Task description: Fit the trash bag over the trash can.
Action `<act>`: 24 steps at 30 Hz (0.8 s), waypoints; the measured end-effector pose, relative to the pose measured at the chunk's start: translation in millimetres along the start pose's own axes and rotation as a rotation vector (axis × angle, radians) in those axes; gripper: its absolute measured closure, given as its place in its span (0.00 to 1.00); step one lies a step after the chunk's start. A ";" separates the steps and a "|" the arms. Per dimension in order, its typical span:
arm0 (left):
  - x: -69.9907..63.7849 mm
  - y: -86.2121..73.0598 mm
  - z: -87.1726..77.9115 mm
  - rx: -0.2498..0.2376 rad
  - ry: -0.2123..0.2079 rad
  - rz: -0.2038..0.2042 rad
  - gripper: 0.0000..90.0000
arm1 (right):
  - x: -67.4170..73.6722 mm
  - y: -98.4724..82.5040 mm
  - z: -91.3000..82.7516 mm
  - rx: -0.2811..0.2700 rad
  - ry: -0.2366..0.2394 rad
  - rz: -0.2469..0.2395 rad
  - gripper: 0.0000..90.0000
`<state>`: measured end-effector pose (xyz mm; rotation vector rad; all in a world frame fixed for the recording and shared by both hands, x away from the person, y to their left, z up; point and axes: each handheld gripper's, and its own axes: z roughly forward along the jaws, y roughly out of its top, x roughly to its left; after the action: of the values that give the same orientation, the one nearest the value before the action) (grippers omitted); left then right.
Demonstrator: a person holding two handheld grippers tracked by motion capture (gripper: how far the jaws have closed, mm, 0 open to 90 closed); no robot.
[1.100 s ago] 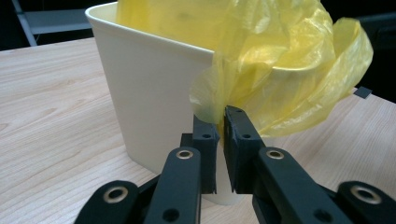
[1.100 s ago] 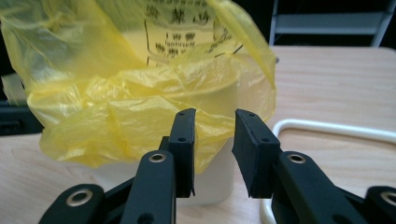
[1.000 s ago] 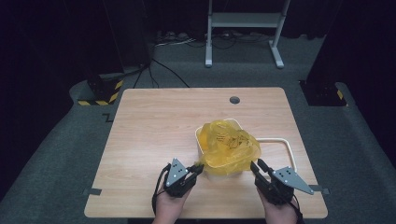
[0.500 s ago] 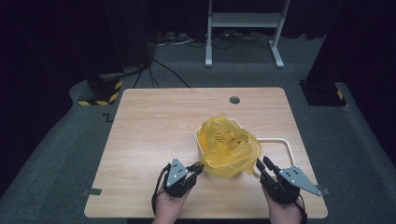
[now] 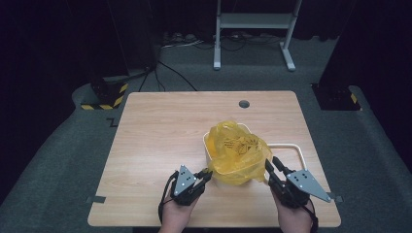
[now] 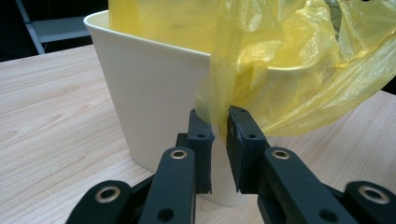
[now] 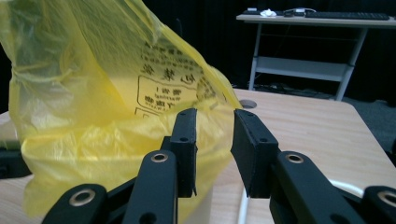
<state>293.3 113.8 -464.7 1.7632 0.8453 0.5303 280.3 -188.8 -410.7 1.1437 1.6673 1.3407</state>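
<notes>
Yellow plastic, thin and crinkled, spills out of a cream bin [image 5: 212, 150] that stands on the wooden counter [image 5: 160, 131], toward its near right part. It is a yellow bag [image 5: 238, 153] lining the bin, with black print on its side facing the right gripper view, and its loose mouth bunches up above the rim and hangs down over the near wall.

At the near edge of the counter a person's two hands come in, one at each side of the bin. The left gripper [image 5: 204, 175] points at the near left corner of the bin, and in the left gripper view its jaws stand nearly together with a fold of the bag's hanging edge [image 6: 219, 100] running down between them, just in front of the bin's wall [image 6: 149, 93]; the pads look to be pinching the film, though the narrow gap makes that hard to swear to. The right gripper [image 5: 270, 167] sits just beside the bag's right flank. In the right gripper view its jaws stand apart, with the bag [image 7: 116, 93] bulging behind and to the left of them, and nothing is caught between the pads.

A white loop handle [image 5: 291, 148] lies flat on the counter to the right of the bin, near the right edge.
</notes>
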 end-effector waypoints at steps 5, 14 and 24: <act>0.2 -0.1 -0.2 -0.001 0.004 0.000 0.89 | -0.1 13.1 17.6 0.024 0.006 -0.042 0.77; 4.5 -2.2 -1.4 0.012 0.017 0.000 0.88 | -6.2 5.8 45.8 0.083 0.007 -0.025 0.76; 8.3 -1.9 -11.7 -0.006 0.078 -0.019 0.79 | -13.0 -5.5 53.8 0.122 0.003 0.037 0.78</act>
<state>290.0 127.7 -462.9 1.7360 0.9132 0.5918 332.8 -182.1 -427.9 1.2487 1.7582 1.2791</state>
